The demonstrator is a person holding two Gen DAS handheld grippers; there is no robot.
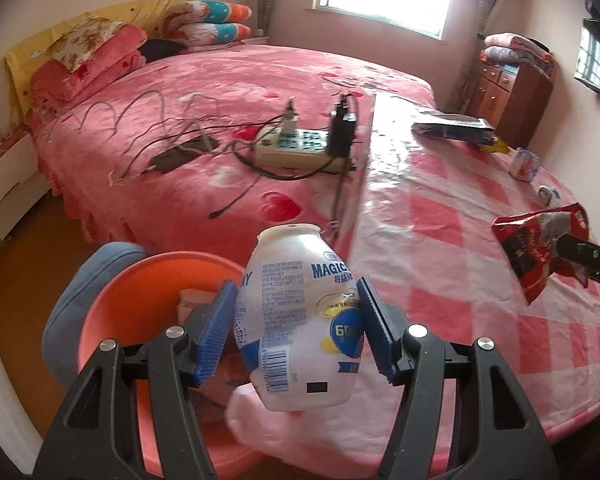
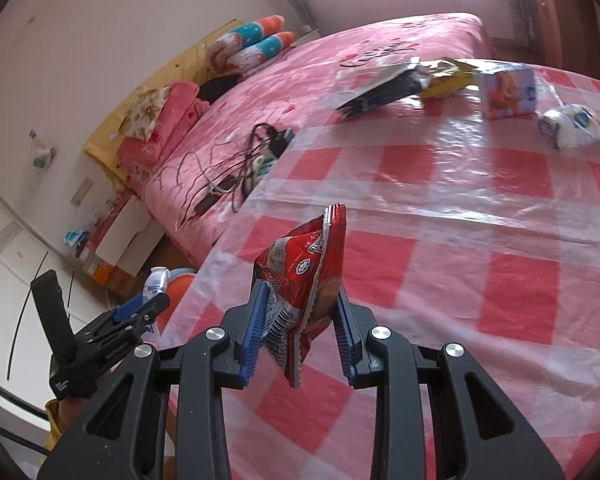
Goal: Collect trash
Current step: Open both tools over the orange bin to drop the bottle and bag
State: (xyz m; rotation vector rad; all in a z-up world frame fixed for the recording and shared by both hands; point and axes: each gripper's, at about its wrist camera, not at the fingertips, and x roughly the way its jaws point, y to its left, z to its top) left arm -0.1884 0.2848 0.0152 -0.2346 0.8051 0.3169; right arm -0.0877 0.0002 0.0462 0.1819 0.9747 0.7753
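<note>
My left gripper (image 1: 298, 320) is shut on a white plastic drink bottle (image 1: 296, 320) with blue print, held upright over the table's left edge beside an orange basin (image 1: 140, 280). That basin sits on a blue stool and holds some scraps. My right gripper (image 2: 300, 316) is shut on a crumpled red snack wrapper (image 2: 304, 276) above the pink checked tablecloth (image 2: 460, 240). The same wrapper (image 1: 536, 248) shows at the right of the left wrist view. In the right wrist view the left gripper (image 2: 140, 312) and its bottle (image 2: 156, 280) appear at the lower left.
More litter lies at the table's far side: a dark flat packet (image 2: 380, 92), a yellow wrapper (image 2: 448, 80), a small printed carton (image 2: 508, 92) and a crumpled white wrapper (image 2: 572, 126). A bed (image 1: 220, 120) with a power strip (image 1: 300, 146) and cables stands behind.
</note>
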